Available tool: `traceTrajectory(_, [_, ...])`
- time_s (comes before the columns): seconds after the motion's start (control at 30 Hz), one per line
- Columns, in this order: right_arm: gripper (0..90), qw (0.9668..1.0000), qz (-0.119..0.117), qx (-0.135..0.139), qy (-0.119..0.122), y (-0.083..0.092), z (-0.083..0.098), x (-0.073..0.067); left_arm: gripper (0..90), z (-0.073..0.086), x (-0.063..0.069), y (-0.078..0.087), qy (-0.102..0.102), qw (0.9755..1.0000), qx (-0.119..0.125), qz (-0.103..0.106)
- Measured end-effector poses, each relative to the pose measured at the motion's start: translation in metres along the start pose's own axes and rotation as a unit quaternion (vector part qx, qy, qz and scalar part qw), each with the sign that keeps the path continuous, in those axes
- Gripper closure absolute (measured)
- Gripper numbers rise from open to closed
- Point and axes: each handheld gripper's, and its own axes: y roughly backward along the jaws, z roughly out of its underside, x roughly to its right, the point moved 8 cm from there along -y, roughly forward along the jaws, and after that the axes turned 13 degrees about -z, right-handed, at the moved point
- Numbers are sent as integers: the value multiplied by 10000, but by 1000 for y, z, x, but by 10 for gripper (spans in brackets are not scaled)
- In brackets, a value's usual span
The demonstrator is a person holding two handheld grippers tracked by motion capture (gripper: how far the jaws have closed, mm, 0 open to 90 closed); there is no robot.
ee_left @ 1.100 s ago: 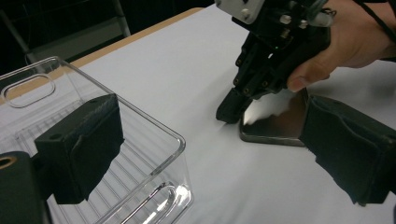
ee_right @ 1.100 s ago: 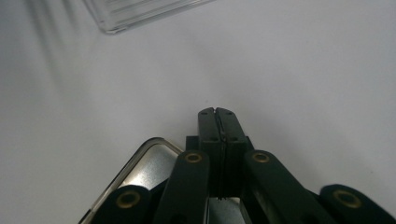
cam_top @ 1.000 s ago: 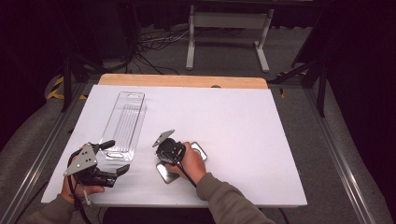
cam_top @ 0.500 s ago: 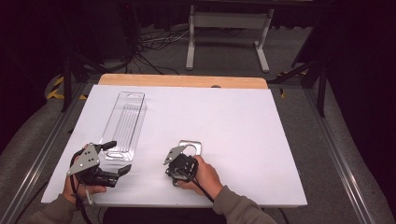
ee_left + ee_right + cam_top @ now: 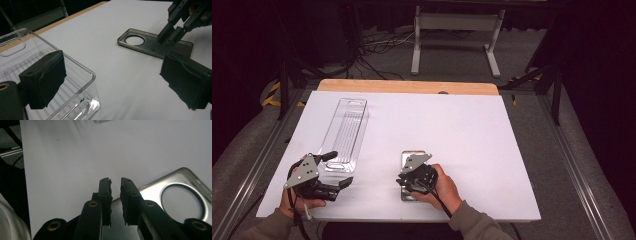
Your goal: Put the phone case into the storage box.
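A dark metallic phone case (image 5: 408,156) with a round hole lies flat on the white table (image 5: 482,140) near its front edge. My right gripper (image 5: 406,182) hovers over the case's near half. In the right gripper view its jaws (image 5: 115,181) stand a narrow gap apart above the case (image 5: 152,188), having just been opening, with nothing between them. A clear ribbed plastic tray (image 5: 346,130) lies lengthwise at the left. My left gripper (image 5: 339,169) stands open at the tray's near end, one pad over the tray (image 5: 82,72) and the other outside it. Farther off sit the case (image 5: 147,46) and the right gripper (image 5: 168,37).
A wooden board (image 5: 407,86) runs along the table's far edge, and a metal stand (image 5: 452,30) with cables sits on the floor behind it. Metal rails flank the table. Open white surface stretches across the right half.
My right gripper has moved right and toward the front edge, away from the tray. The case came with it and turned to lie lengthwise. The left gripper has stayed put.
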Motion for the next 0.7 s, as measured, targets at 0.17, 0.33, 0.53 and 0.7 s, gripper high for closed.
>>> traceTrajectory(0.17, [769, 9990, 273, 318, -163, 24, 0, 12, 69, -1, 3, 2, 6, 9999, 86, 99])
traceTrajectory(0.33, [738, 9972, 471, 572, -37, 41, -3, 18, 70, -2, 4, 2, -23, 9998, 131, 126])
traceTrajectory(0.53, [672, 9938, 770, 805, 17, 63, -2, 29, 69, -1, 4, 0, -13, 9999, 88, 125])
traceTrajectory(0.7, [503, 9917, 948, 852, -154, 77, 3, 38, 68, -2, 6, 0, -52, 9999, 114, 105])
